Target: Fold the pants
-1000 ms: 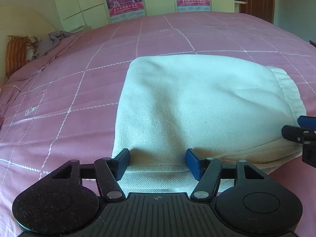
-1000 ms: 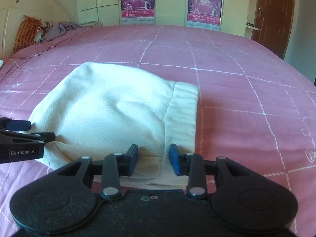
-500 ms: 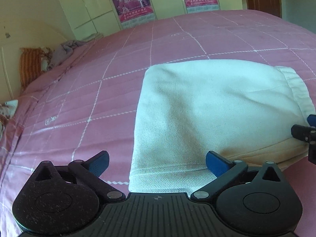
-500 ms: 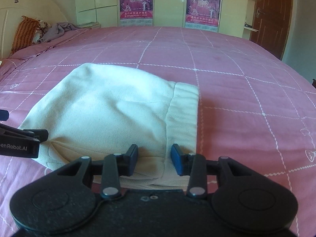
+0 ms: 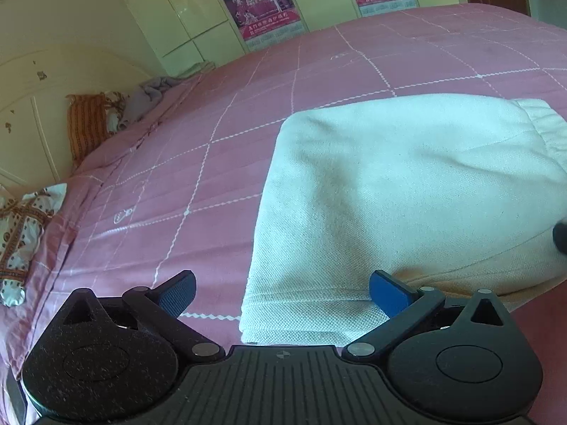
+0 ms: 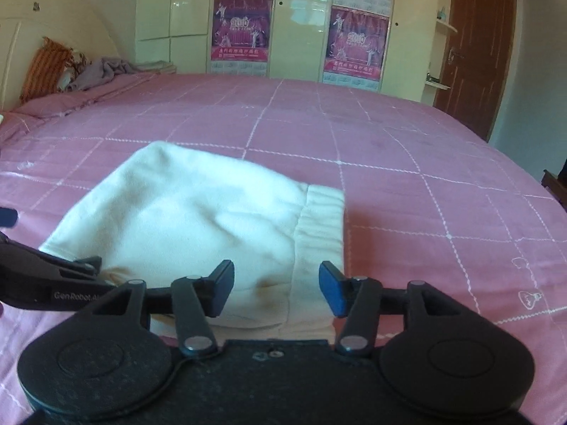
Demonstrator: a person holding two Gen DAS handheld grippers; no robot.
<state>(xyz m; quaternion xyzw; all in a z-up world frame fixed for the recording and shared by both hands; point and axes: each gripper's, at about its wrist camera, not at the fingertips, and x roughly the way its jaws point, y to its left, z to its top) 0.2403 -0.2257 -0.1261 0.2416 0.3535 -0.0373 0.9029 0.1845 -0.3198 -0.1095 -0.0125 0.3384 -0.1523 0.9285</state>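
Observation:
The white pants [image 5: 407,191] lie folded into a compact rectangle on the pink bed; they also show in the right wrist view [image 6: 198,212], with the ribbed waistband [image 6: 322,226] on the right side. My left gripper [image 5: 281,295] is wide open and empty at the near left corner of the pants. My right gripper [image 6: 276,285] is open and empty at the near edge, by the waistband. The left gripper's arm shows at the left edge of the right wrist view [image 6: 42,276].
The pink quilted bedspread [image 6: 425,163] spreads all around the pants. An orange pillow [image 5: 86,124] and a grey garment [image 5: 149,97] lie at the headboard. A patterned cloth [image 5: 21,223] lies at the left edge. Wardrobe doors with posters and a brown door [image 6: 475,42] stand behind.
Both grippers have opened and let go of the pants' near edge. The left gripper has drawn back to the left. The right gripper has lifted and backed off slightly.

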